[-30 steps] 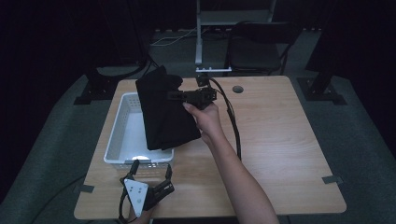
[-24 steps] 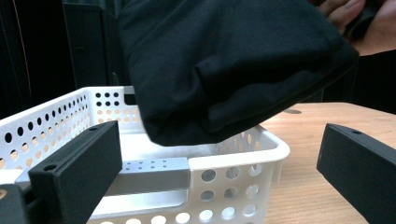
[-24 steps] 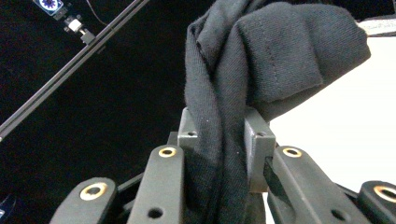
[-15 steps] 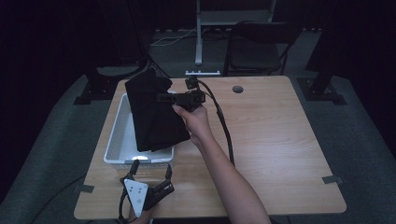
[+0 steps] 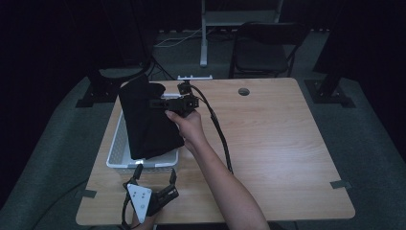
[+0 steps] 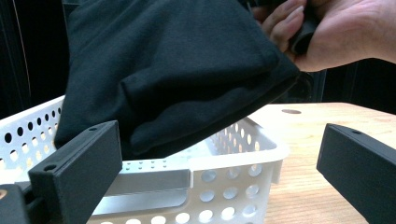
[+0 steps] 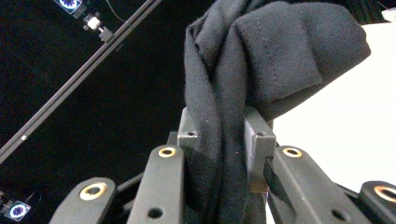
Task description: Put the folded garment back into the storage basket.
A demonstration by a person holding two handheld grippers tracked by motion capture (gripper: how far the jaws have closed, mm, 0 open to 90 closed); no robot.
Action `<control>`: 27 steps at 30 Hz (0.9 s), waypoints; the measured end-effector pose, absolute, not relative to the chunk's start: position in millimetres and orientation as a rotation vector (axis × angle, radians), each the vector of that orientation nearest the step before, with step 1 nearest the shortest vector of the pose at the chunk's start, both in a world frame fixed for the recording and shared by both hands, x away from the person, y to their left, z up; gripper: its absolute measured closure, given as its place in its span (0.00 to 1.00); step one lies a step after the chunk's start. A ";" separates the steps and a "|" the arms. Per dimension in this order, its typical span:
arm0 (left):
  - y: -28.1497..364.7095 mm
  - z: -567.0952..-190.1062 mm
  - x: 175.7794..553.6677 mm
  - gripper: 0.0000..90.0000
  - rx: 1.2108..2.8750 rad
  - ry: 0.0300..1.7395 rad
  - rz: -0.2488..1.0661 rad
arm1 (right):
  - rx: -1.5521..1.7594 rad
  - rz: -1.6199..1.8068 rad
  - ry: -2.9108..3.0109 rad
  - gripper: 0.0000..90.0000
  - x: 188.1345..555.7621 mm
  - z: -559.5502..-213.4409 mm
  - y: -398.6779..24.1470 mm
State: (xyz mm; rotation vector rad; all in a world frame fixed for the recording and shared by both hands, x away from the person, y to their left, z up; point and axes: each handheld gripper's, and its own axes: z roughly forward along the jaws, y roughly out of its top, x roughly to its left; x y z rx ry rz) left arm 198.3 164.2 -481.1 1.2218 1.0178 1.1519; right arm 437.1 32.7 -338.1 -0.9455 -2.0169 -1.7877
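Observation:
A folded black cloth (image 5: 146, 120) hangs over the white perforated basket (image 5: 119, 158) at the table's left, its lower end inside the basket. My right gripper (image 5: 160, 103) is shut on the cloth's upper edge; in the right gripper view the black fabric (image 7: 243, 74) is bunched between the two pads (image 7: 259, 140). My left gripper (image 5: 153, 179) rests open near the table's front edge, just in front of the basket. In the left gripper view, the cloth (image 6: 173, 70) sags into the basket (image 6: 233, 163), with a hand (image 6: 336, 28) above it.
The wooden table (image 5: 277, 143) extends to the right of the basket, with a round cable hole (image 5: 243, 91) near its far edge. A black cable (image 5: 220, 134) trails from the right gripper across the tabletop. A dark chair (image 5: 268, 43) stands behind the table.
My right gripper has carried the black cloth leftward and slightly down, so it now hangs over the basket. The left gripper has stayed still.

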 end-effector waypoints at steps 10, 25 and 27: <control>164.5 -481.1 198.2 0.01 1.222 1.015 1.151 | -0.913 -1.767 -2.022 0.82 436.7 -343.2 51.5; 164.6 -481.1 198.0 0.01 1.220 1.014 1.149 | -0.933 -1.763 -2.016 0.82 437.8 -349.9 62.4; 164.5 -481.1 198.1 0.01 1.220 1.016 1.150 | -0.951 -1.753 -2.018 0.82 437.9 -351.3 61.9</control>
